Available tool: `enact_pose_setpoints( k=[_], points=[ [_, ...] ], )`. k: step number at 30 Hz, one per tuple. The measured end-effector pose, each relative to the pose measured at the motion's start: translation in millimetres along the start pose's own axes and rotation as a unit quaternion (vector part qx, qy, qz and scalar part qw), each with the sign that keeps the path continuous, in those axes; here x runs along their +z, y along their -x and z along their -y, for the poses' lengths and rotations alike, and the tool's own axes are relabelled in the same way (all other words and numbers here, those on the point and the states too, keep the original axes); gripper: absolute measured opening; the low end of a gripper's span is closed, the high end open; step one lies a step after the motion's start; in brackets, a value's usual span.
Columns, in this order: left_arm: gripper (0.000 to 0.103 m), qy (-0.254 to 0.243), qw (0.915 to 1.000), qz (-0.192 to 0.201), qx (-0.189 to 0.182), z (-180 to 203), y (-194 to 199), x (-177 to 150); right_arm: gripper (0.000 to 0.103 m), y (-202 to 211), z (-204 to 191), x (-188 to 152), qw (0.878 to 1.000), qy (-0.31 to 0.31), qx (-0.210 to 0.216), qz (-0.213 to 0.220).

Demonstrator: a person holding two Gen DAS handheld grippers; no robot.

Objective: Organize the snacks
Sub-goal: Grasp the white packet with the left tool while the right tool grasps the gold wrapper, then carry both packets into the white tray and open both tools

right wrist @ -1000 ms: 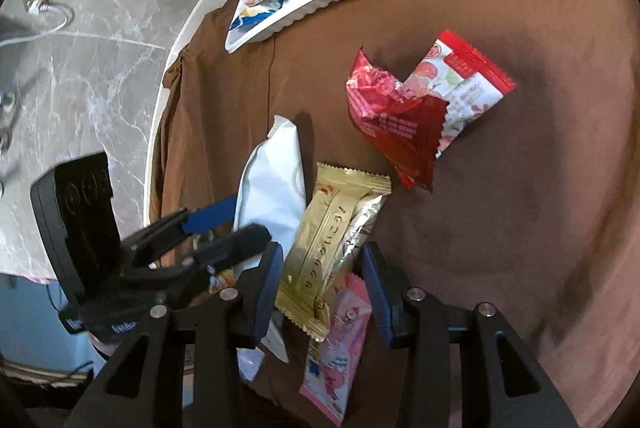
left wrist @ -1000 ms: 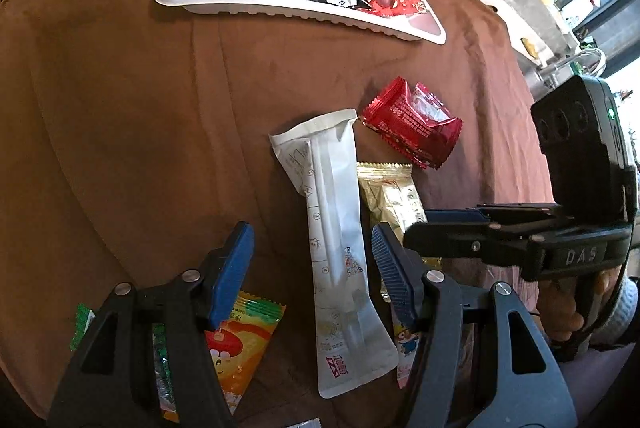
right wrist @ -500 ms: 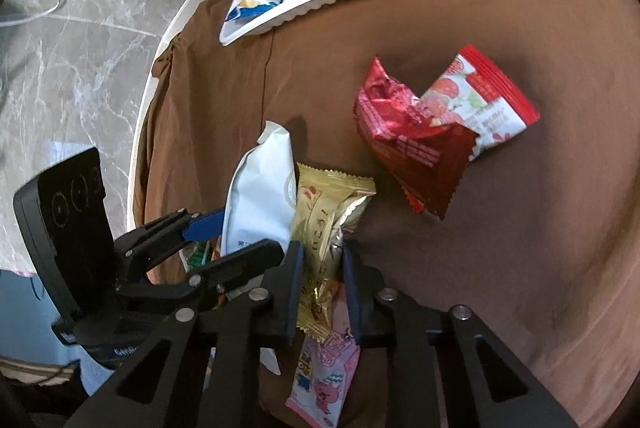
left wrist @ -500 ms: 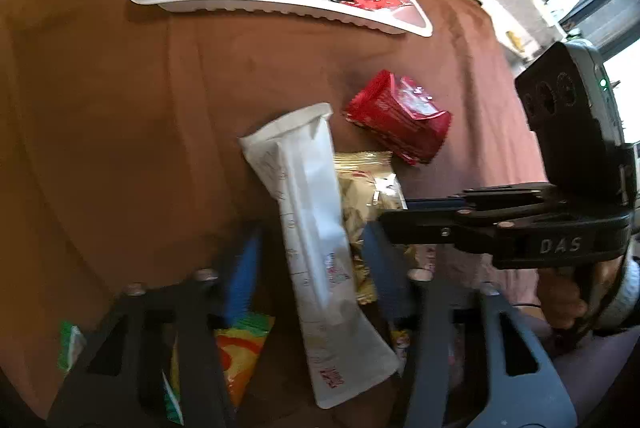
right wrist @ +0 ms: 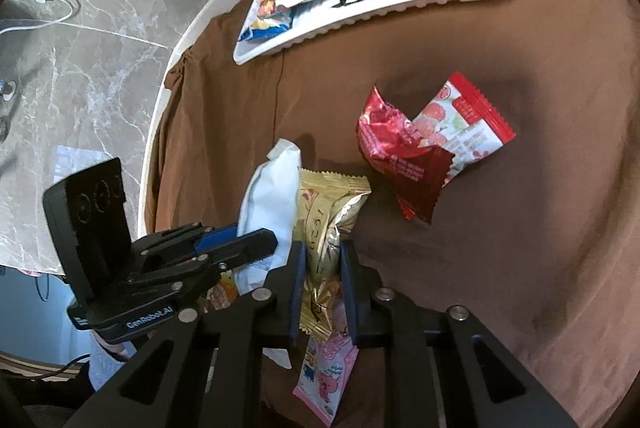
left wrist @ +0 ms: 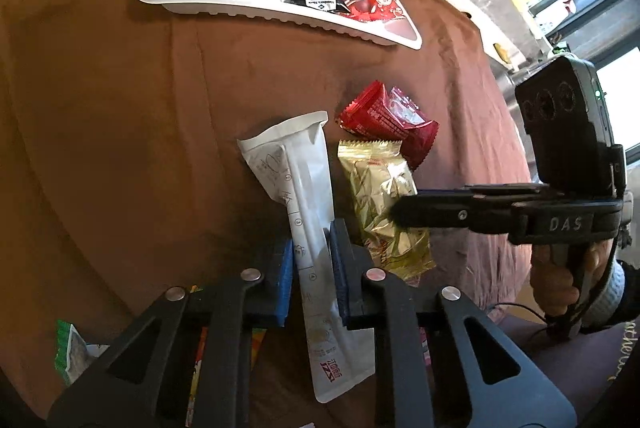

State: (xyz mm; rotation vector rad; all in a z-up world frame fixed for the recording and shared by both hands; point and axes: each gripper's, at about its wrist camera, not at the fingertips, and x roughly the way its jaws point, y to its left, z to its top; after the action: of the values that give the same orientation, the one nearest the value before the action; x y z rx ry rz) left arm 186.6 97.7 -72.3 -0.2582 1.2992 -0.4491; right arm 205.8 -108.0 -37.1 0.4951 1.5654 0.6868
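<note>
My left gripper (left wrist: 312, 268) is shut on a long white snack packet (left wrist: 304, 188), gripping it near its middle. My right gripper (right wrist: 322, 268) is shut on a gold snack packet (right wrist: 326, 212), which lies right beside the white packet (right wrist: 272, 196). The gold packet also shows in the left wrist view (left wrist: 384, 204), with the right gripper (left wrist: 404, 208) on it. A white tray (left wrist: 256, 13) at the far edge of the brown cloth holds several snack packets. Two red packets (right wrist: 416, 148) lie overlapped just beyond the gold one.
A pink packet (right wrist: 328, 368) lies under my right gripper. An orange packet (left wrist: 200, 368) and a green-edged one (left wrist: 70, 348) lie under my left gripper. The brown cloth (left wrist: 120, 132) covers a round white table on a marble floor (right wrist: 100, 28).
Both grippers have moved forward and closed: the left one onto the white packet, the right one onto the gold packet. Both were open a second ago.
</note>
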Motion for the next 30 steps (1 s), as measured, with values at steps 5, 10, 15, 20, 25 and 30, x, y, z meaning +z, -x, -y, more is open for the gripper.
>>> enact_pose_setpoints(
  k=[5,10,15,20,25,30],
  points=[
    [0.014,0.003,1.0000,0.002,0.002,0,1,-2,0.019,6,3,0,1.000,-0.002,0.001,0.007],
    [0.014,0.006,1.0000,-0.002,0.000,-1,-2,-1,0.019,6,4,-3,1.000,-0.003,-0.005,0.007],
    [0.014,0.018,0.9998,-0.004,-0.011,-5,-4,-2,0.020,5,2,-5,1.000,-0.005,-0.007,0.005],
    [0.013,0.018,0.9998,-0.001,-0.008,-2,-5,-3,0.020,5,2,-6,1.000,-0.012,-0.006,0.006],
    [0.012,0.018,0.9997,0.004,-0.016,0,-2,-5,0.020,8,3,-5,1.000,-0.017,0.001,0.011],
    [0.012,0.018,0.9991,0.016,-0.035,3,10,-3,0.020,15,3,-2,1.000,-0.021,0.010,0.016]
  ],
)
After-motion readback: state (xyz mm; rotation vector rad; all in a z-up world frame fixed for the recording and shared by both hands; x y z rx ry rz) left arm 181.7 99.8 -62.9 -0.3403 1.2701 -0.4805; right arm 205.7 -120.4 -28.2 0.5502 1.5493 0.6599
